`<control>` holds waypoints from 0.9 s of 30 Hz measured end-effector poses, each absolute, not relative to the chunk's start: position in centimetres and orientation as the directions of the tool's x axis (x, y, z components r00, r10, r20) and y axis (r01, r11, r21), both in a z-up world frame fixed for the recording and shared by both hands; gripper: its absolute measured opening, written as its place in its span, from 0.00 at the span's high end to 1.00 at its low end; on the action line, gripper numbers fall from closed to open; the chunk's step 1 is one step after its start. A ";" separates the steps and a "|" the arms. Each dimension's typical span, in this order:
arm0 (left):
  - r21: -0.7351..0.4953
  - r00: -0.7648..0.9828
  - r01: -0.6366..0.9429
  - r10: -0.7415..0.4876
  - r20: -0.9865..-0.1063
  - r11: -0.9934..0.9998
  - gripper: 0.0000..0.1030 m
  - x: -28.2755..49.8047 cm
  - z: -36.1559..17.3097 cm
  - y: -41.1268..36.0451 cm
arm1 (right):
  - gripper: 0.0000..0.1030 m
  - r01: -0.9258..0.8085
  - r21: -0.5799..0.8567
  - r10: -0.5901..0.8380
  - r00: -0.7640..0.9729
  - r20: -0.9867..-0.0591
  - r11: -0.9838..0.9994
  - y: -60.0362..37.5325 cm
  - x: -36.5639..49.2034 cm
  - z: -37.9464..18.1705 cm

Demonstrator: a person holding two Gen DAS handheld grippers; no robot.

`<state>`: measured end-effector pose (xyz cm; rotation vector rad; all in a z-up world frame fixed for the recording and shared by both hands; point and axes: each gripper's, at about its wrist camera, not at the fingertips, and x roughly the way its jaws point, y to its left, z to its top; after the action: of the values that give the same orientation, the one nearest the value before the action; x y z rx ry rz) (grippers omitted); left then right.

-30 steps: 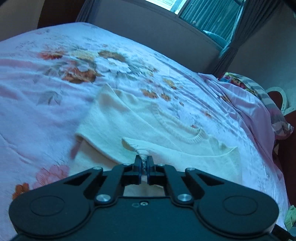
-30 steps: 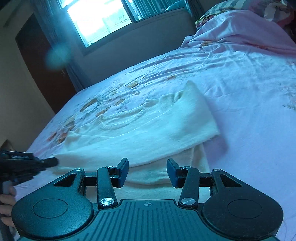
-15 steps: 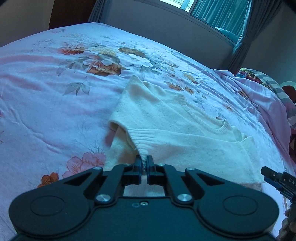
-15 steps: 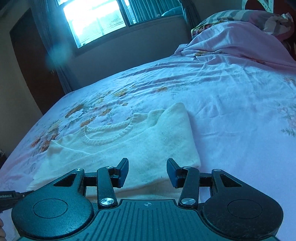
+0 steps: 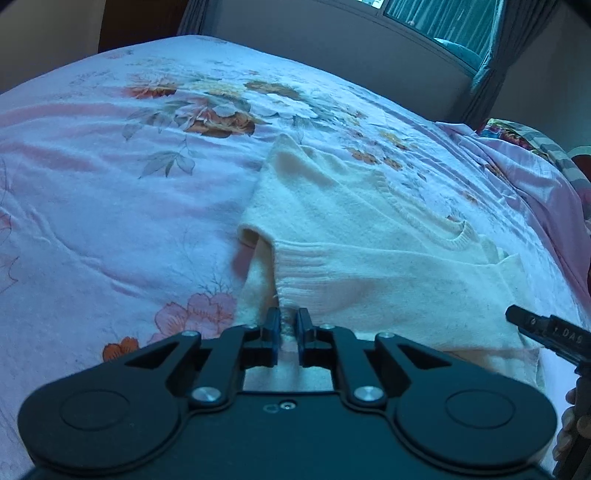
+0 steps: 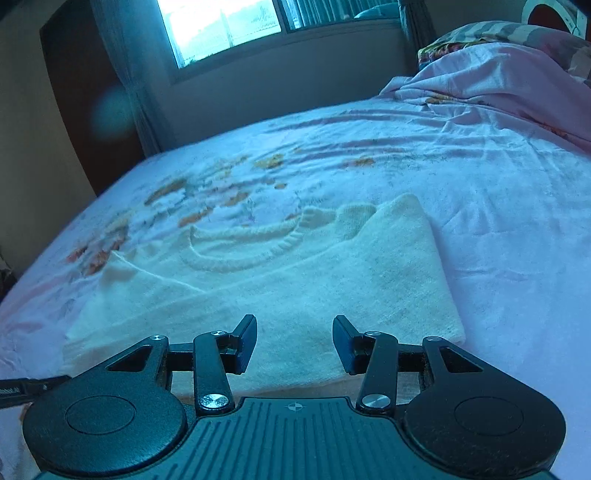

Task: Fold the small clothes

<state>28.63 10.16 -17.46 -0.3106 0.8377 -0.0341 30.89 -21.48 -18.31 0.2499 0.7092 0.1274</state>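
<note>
A small cream knitted sweater [image 5: 369, 240] lies on the pink floral bedsheet [image 5: 92, 206], its sleeves folded across the front below the neckline. My left gripper [image 5: 287, 325] is shut on the ribbed cuff of the left sleeve [image 5: 295, 291], held low over the sweater's near part. In the right wrist view the sweater [image 6: 295, 273] lies flat, its collar facing up. My right gripper [image 6: 294, 339] is open and empty, just above the sweater's near edge. Its tip also shows in the left wrist view [image 5: 539, 332].
A crumpled pink blanket [image 6: 498, 88] and striped pillows [image 6: 517, 33] pile up at the bed's right end. A window [image 6: 221, 26] with curtains and a wall stand behind the bed. A dark door [image 6: 74, 92] is at far left.
My left gripper carried the sleeve cuff inward across the sweater and lowered it. My right gripper stayed open and drew back slightly toward the near edge.
</note>
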 end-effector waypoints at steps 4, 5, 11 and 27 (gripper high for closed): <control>-0.256 0.736 -0.083 -0.114 -0.667 0.963 0.92 27.3 -14.9 10.2 | 0.56 -0.023 0.206 0.157 0.730 -0.665 0.978 -21.5 31.5 -19.0; -0.256 0.740 -0.059 -0.130 -0.660 0.965 0.92 27.5 -14.3 9.8 | 0.56 -0.011 0.217 0.153 0.744 -0.650 0.976 -21.8 31.5 -18.7; -0.216 0.702 0.005 -0.157 -0.694 0.976 0.82 31.9 -15.9 6.3 | 0.56 0.006 0.184 0.114 0.765 -0.634 0.983 -22.6 33.9 -18.0; -0.175 0.655 0.020 -0.145 -0.742 0.984 0.82 31.5 -17.3 5.9 | 0.56 -0.009 0.122 0.091 0.724 -0.684 0.992 -23.0 33.6 -18.4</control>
<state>31.53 5.88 -17.30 -0.1565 0.8526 -0.0942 33.61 -23.02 -18.39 0.1130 0.7593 0.0552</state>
